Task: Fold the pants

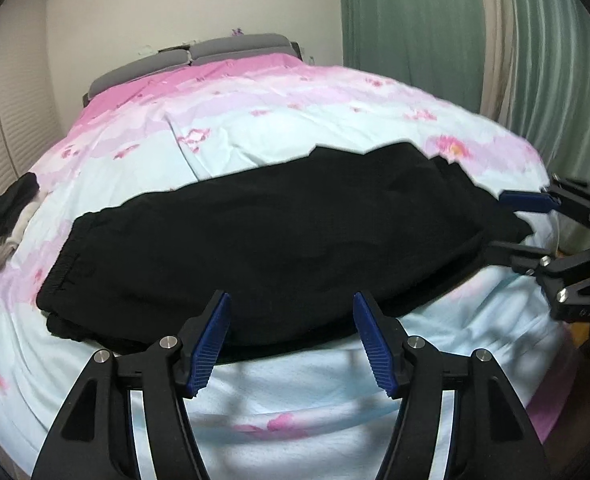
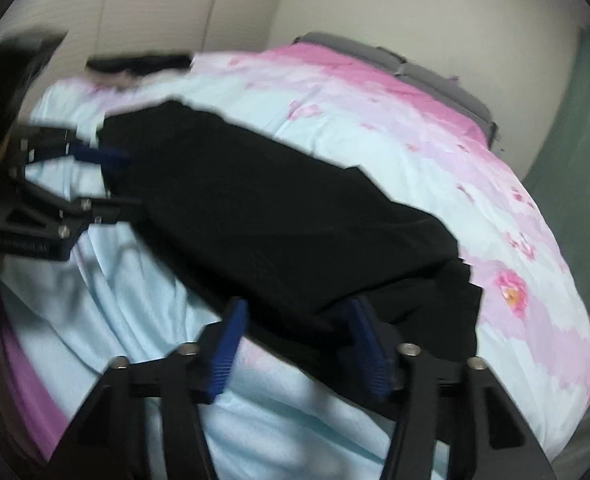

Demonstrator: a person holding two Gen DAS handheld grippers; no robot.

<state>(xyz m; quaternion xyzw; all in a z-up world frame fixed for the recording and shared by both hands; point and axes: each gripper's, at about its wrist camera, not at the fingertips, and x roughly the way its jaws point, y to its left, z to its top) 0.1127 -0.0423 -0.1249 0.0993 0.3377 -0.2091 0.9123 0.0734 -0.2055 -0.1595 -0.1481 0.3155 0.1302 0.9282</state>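
Note:
Black pants (image 1: 279, 236) lie folded lengthwise across a bed, waistband at the left, leg ends at the right. My left gripper (image 1: 291, 340) is open at the near edge of the pants' middle, touching nothing. My right gripper (image 1: 507, 224) shows at the right, open, its jaws either side of the leg ends. In the right wrist view the pants (image 2: 279, 216) run from far left to near right; my right gripper (image 2: 299, 344) is open with the leg-end cloth between its blue pads. My left gripper (image 2: 115, 180) shows open at the waistband side.
The bed has a pink and pale blue floral cover (image 1: 295, 112) with grey pillows (image 1: 215, 52) at the head. A pile of dark and light clothes (image 1: 3, 216) lies at the bed's left edge. Green curtains (image 1: 415, 20) hang at the right.

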